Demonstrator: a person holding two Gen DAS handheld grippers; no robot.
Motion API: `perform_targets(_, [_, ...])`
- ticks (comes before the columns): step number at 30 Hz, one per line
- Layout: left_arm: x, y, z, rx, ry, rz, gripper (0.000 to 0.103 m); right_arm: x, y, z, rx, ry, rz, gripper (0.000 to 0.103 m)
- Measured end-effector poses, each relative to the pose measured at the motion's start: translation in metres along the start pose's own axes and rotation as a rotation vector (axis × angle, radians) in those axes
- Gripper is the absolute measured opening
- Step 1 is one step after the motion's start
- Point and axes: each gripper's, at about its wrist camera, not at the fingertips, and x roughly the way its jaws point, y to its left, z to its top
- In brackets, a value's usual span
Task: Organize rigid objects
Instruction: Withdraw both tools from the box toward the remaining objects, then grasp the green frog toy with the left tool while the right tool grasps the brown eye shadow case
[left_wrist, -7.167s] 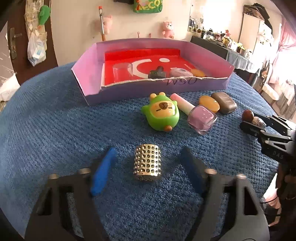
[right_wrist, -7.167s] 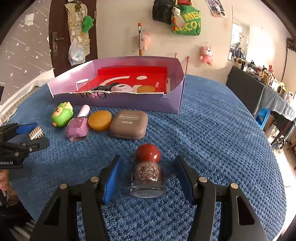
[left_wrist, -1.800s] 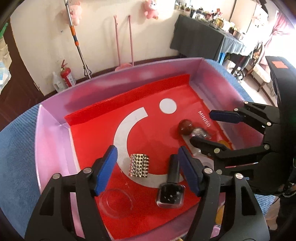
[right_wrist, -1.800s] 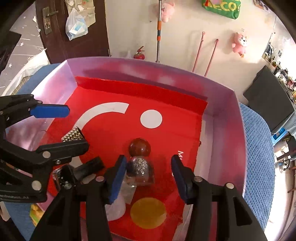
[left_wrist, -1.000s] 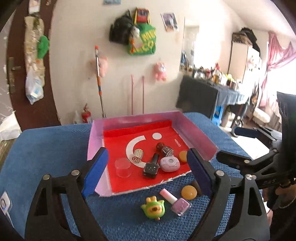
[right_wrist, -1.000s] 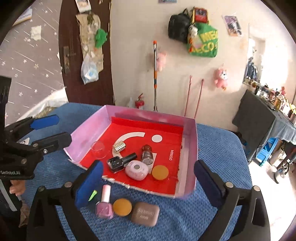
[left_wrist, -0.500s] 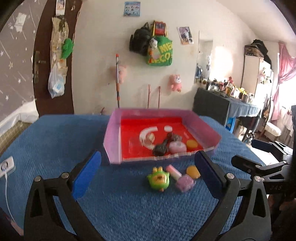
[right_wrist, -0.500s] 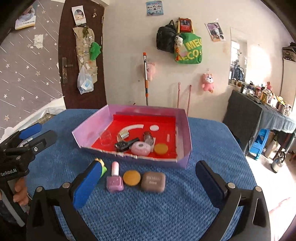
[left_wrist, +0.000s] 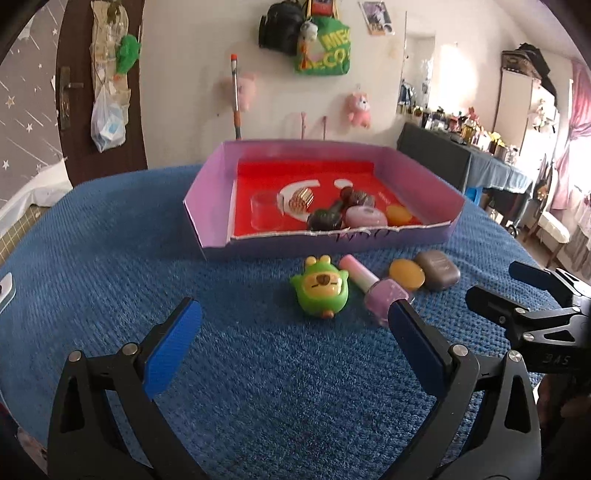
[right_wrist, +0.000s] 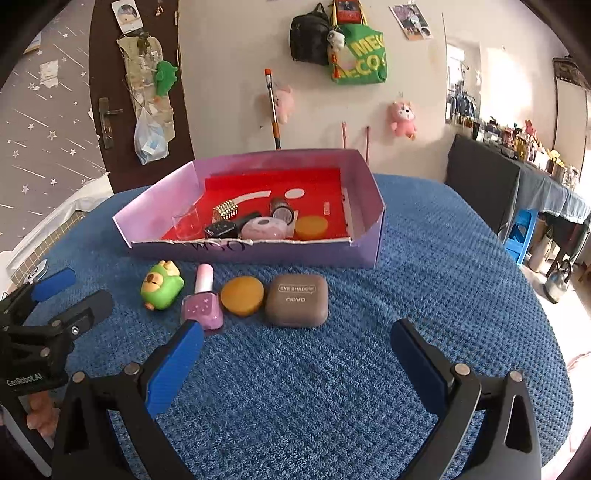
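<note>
1. While both sets of jaws stand spread wide with nothing between them, the left gripper and right gripper hover over the blue textured cloth.
2. Just ahead lie 4 things in a row: green bear toy, pink nail-polish bottle, round amber disc, brown eye-shadow case.
3. Beyond them, the purple cardboard box with red floor holds 6 more items.

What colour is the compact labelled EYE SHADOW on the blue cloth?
The eye shadow compact is a matte greyish brown; the right wrist view shows it best.
</note>
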Motion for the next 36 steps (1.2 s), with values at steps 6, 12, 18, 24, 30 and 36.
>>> perform_targets(6, [0.006, 0.001, -0.001, -0.009, 0.037, 0.000, 0.103, 0.005, -0.002, -0.002, 0.006, 0.014, -0.005, 0.103])
perform_targets(12, [0.013, 0.001, 0.003, -0.018, 0.067, -0.002, 0.103, 0.010, -0.007, -0.002, 0.018, 0.027, -0.005, 0.103])
perform_targets(18, [0.028, 0.001, 0.013, -0.002, 0.127, 0.013, 0.103, 0.028, -0.015, 0.010, 0.038, 0.072, -0.022, 0.103])
perform_targets(24, [0.044, 0.000, 0.020, 0.013, 0.176, 0.018, 0.103, 0.047, -0.019, 0.022, 0.022, 0.135, -0.050, 0.103])
perform_targets(30, [0.058, 0.002, 0.025, 0.020, 0.210, 0.015, 0.103, 0.060, -0.025, 0.025, 0.034, 0.188, -0.025, 0.103])
perform_targets(36, [0.071, 0.004, 0.029, 0.036, 0.237, 0.021, 0.102, 0.075, -0.021, 0.027, 0.007, 0.224, -0.038, 0.103])
